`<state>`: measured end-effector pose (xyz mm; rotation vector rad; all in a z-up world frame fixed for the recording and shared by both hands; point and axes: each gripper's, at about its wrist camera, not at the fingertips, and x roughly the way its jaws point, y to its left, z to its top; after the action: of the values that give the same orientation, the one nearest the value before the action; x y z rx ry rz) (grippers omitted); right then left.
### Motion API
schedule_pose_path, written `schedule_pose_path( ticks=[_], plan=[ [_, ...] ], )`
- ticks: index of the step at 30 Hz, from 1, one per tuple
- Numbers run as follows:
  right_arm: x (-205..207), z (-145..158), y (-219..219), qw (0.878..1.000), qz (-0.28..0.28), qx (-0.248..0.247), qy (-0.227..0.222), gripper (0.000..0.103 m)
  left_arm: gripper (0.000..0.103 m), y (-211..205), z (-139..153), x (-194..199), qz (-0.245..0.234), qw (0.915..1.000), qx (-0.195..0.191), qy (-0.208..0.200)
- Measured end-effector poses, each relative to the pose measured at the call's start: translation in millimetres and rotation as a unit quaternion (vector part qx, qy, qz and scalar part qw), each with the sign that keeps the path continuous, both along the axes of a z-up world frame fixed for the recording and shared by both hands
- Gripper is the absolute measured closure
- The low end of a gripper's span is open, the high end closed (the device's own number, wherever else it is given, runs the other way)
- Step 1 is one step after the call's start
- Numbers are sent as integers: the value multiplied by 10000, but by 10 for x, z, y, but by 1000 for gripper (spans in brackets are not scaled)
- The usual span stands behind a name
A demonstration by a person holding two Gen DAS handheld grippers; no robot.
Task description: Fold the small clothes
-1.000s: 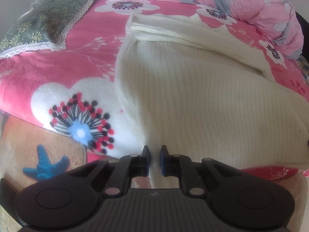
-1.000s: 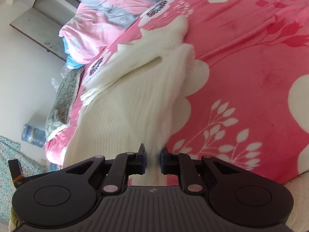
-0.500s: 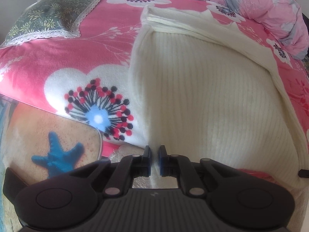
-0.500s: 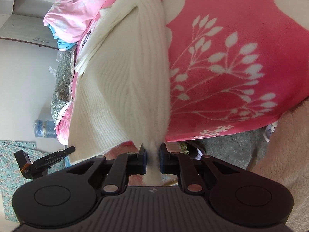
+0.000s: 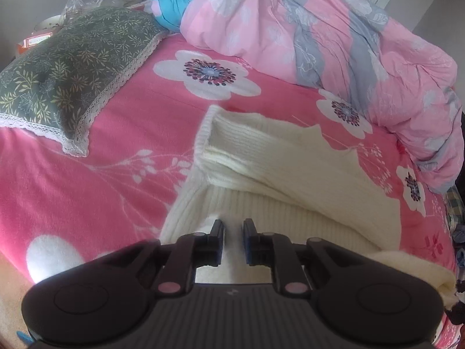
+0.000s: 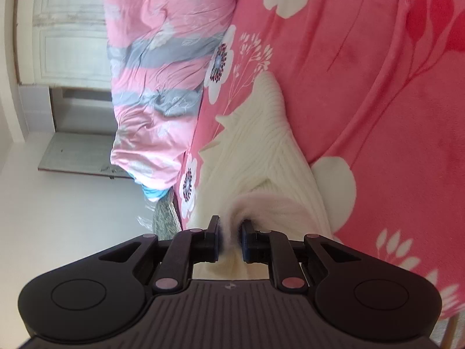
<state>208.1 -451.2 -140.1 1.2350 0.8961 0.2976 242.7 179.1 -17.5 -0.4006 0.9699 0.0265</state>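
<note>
A white ribbed knit sweater (image 5: 290,180) lies on the pink flowered blanket (image 5: 116,180), with a folded sleeve band across its top. My left gripper (image 5: 234,229) hovers low over the near edge of the sweater. Its jaws are opening, and knit shows in the narrow gap without being squeezed. In the right wrist view, which is rolled sideways, my right gripper (image 6: 231,228) is shut on a bunched, blurred fold of the sweater (image 6: 261,157). The rest of the garment stretches away from it across the blanket (image 6: 392,101).
A green leaf-print pillow (image 5: 66,75) with lace trim lies at the back left. A rumpled pink and grey duvet (image 5: 334,37) is piled along the back and right, with something blue (image 5: 171,3) behind it. A white door (image 6: 66,37) and pale wall show past the bed.
Both grippers have carried the sweater's near hem forward over the garment, so less of its body shows. The left jaws have widened slightly. The right wrist view has rolled further.
</note>
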Motion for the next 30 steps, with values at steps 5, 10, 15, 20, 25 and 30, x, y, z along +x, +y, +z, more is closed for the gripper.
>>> schedule_pose_path(
  ticks=[5, 10, 15, 20, 25, 30],
  plan=[
    [285, -524, -126, 9971, -510, 431, 364, 0, 64, 69, -37, 133, 137, 9994, 182, -274],
    [75, -629, -265, 9977, -588, 335, 67, 0, 41, 94, -115, -30, -182, 9970, 708, -250],
    [-163, -540, -304, 9982, -379, -420, -173, 0, 21, -35, -214, -87, -670, 9903, 1168, -331],
    [-74, -446, -109, 9891, 254, -1435, -191, 0, 19, -292, -378, 120, -1171, 9835, 1351, -274],
    [153, -405, 150, 9677, 617, -2443, 61, 0, 20, -507, -707, 480, -1357, 9813, 1337, 260],
    [227, -328, 290, 9655, 838, -2440, -356, 0, 44, -684, -921, 664, -1648, 9730, 1534, 516]
  ],
)
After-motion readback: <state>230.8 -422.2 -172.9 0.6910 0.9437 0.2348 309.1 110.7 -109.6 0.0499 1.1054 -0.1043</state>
